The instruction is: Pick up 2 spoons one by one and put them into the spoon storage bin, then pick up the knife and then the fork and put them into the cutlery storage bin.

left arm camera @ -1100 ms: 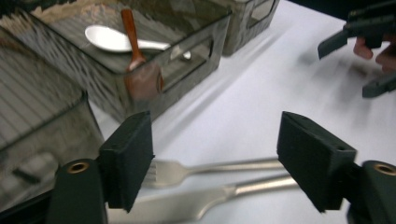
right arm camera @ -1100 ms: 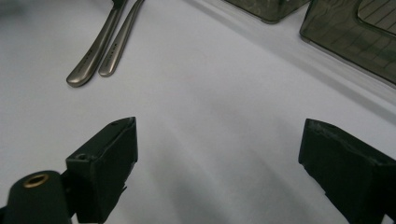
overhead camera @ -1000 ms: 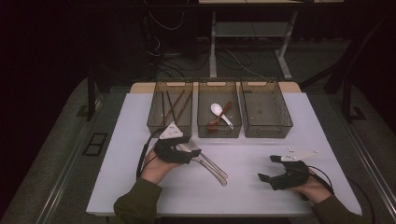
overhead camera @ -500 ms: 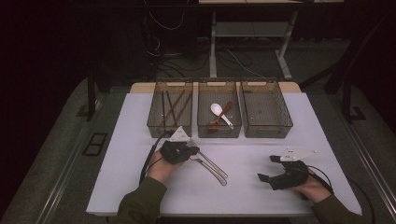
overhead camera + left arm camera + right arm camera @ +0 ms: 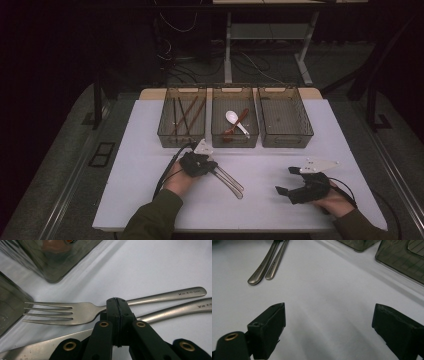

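- High view: the left gripper (image 5: 209,165) rests on the white table (image 5: 145,150), just in front of the gap between the left tray (image 5: 165,135) and the middle tray (image 5: 216,136). Two steel handles run out from under it toward the person's right and end between the two grippers.
- High view: the right gripper (image 5: 289,181) lies well to the right of the cutlery with its jaws spread, nothing between them; the right tray (image 5: 305,132) stands beyond it.
- High view: beyond the left gripper, the left tray holds dark chopsticks (image 5: 184,114), and the middle tray holds a white spoon (image 5: 234,120) crossed with a brown spoon (image 5: 236,125).
- Left gripper view: the jaws are pressed together at the tips, directly over the neck of the fork (image 5: 75,312). I cannot tell whether the metal is pinched between them or merely lies behind them. The tines point to the left of the jaws and the handle runs off to their right.
- Left gripper view: a second steel handle (image 5: 175,311) lies just below the fork's, nearly parallel, and a knife blade (image 5: 42,346) sits at the lower left beside the jaws. Tray corners stand beyond the tips, at upper left.
- Right gripper view: the jaws stand wide apart over bare table. Far ahead and to their left lie the ends of the two handles (image 5: 265,266), side by side and almost touching; tray walls cross the upper right.
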Available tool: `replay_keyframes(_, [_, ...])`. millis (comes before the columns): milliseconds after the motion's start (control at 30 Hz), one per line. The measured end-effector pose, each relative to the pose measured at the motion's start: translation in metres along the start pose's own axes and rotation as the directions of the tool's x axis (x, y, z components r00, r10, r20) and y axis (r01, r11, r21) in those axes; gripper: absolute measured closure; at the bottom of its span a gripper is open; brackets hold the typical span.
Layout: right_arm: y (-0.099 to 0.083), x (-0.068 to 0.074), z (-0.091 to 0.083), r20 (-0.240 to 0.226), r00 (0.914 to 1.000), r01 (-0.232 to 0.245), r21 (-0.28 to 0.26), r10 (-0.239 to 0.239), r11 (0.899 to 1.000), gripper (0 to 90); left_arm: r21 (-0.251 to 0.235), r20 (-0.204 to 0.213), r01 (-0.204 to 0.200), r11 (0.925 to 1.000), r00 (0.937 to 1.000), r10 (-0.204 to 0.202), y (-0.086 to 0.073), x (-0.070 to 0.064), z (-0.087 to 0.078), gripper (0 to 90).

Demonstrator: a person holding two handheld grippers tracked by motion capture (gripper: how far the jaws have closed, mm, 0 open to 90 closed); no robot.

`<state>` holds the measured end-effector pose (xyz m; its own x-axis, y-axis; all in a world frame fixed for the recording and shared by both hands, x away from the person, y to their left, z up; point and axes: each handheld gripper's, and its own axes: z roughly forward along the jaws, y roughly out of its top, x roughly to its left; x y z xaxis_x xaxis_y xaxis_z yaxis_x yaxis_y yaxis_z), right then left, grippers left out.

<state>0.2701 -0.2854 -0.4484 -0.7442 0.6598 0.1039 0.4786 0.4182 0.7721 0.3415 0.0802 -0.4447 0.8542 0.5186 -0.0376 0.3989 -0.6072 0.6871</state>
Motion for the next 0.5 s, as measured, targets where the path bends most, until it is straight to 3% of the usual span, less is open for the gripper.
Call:
replay_keyframes(367, [0.001, -0.001, 0.0, 0.002, 1.0, -0.003, -0.002, 0.003, 1.0, 11.7, 0.052, 0.028, -0.013, 0.9985, 0.9995, 0.012, -0.002, -0.002, -0.006, 89.1])
replay_keyframes(500, [0.0, -0.001, 0.0, 0.0, 1.0, -0.004, 0.002, 0.004, 1.0, 11.7, 0.065, 0.059, -0.012, 0.9978, 0.9982, 0.008, -0.007, -0.004, -0.012, 89.1])
